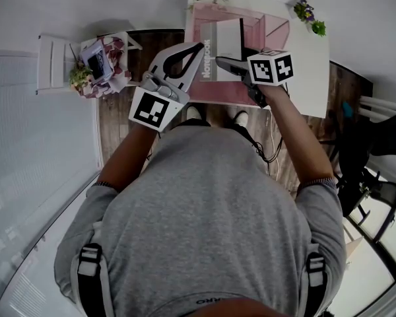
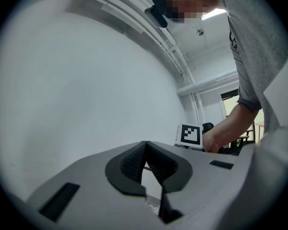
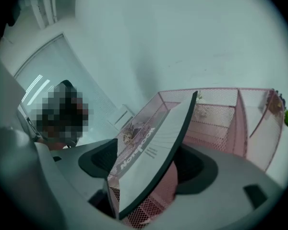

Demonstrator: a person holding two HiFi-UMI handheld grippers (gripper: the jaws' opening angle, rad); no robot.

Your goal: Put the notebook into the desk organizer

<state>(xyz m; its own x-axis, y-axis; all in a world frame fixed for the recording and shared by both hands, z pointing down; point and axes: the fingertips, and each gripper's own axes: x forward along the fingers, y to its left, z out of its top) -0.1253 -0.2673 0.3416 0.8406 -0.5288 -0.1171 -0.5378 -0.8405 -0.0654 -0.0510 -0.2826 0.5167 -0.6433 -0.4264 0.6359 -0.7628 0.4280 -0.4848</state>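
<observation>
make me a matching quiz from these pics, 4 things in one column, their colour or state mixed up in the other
Things:
1 notebook
2 desk organizer
3 left tongs
4 right tongs

States:
a pink wire mesh
b closed together, nothing between them
c wide apart, either side of the notebook
d grey cover, tilted on its edge

Pairs: 1-d; 2-a; 3-b; 4-c
</observation>
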